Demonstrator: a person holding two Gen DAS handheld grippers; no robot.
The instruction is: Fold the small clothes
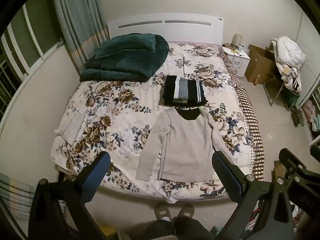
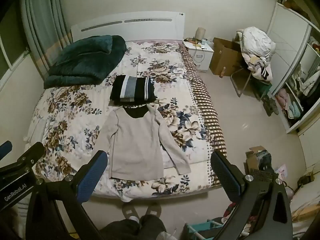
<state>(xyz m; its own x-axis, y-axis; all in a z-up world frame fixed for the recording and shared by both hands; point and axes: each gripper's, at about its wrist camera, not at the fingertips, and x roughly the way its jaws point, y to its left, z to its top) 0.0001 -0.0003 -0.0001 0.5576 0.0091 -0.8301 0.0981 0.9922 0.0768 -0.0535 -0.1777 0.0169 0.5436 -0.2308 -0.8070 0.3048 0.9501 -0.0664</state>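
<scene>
Both tongs, left tongs [image 1: 160, 172] and right tongs [image 2: 160, 170], hang wide open above the grey shirt [image 1: 180, 146] on the bed [image 1: 112, 112].

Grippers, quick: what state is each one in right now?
Left gripper: open, holding nothing, above the beige top.
Right gripper: open, holding nothing.
</scene>
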